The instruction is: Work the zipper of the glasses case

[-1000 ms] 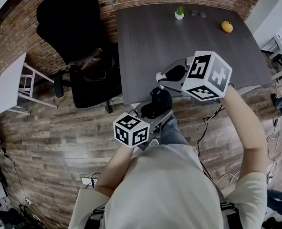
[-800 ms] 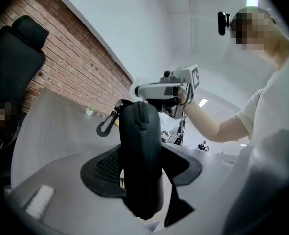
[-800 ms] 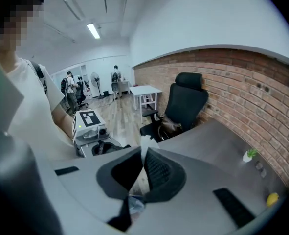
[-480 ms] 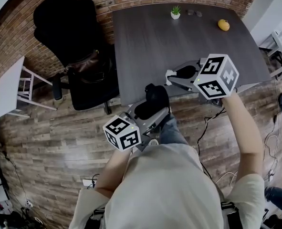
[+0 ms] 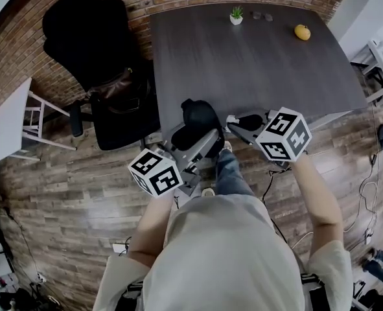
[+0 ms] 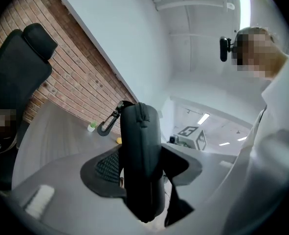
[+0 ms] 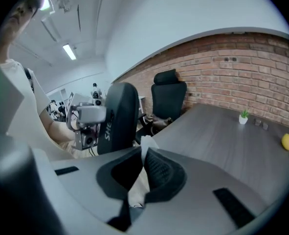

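The black glasses case (image 5: 196,123) stands upright between the jaws of my left gripper (image 5: 200,145), which is shut on its lower part. In the left gripper view the case (image 6: 140,151) fills the middle, zipper seam toward the camera, with a black clip (image 6: 106,125) hanging off its top. My right gripper (image 5: 232,120) is just right of the case at the table's front edge, apart from it. In the right gripper view the right gripper (image 7: 143,153) is shut and holds nothing. The case (image 7: 118,116) and the left gripper (image 7: 88,121) show beyond it to the left.
A dark grey table (image 5: 243,63) lies ahead, with a small potted plant (image 5: 236,16) and a yellow fruit (image 5: 302,32) at its far edge. A black office chair (image 5: 94,50) stands at its left. A white side table (image 5: 13,115) is farther left. Wooden floor lies below.
The left gripper has lifted the case up and to the left in the head view. The right gripper has come down from over the table to the table's front edge.
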A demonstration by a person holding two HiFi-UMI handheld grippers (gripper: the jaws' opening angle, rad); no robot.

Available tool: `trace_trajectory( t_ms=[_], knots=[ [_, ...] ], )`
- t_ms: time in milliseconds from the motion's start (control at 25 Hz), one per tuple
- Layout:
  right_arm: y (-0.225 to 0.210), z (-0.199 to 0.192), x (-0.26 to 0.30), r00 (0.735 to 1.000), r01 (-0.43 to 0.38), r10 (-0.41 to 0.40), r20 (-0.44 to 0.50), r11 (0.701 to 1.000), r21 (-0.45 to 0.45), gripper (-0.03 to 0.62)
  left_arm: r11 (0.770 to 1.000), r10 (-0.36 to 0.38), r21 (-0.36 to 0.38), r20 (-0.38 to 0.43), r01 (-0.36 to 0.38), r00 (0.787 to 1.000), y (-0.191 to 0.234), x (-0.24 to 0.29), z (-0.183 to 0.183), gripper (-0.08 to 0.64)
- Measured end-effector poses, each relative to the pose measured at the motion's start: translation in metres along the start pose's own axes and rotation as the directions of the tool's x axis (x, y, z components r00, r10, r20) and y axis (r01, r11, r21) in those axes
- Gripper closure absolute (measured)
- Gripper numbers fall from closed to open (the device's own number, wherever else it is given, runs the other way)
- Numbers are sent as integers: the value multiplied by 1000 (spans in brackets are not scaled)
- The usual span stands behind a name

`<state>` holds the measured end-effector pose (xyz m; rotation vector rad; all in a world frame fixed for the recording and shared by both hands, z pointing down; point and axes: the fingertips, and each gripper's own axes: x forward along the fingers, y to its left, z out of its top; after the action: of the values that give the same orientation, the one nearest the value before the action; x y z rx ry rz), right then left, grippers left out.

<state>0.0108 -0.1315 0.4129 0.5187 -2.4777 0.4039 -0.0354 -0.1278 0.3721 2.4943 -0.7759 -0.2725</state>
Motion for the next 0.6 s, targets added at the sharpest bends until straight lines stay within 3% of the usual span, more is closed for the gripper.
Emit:
trace_trajectory(
  t_ms=[360,600],
  knots=[
    [29,-31,23,996,-19,5,87,987,160,586,1000,7,-1,50,-7,999,8,3,22,327],
    [51,-27,35,977,-34,-19,211,969,244,586,999,43,-14,66,-42,997,15,7,27,327]
  ],
)
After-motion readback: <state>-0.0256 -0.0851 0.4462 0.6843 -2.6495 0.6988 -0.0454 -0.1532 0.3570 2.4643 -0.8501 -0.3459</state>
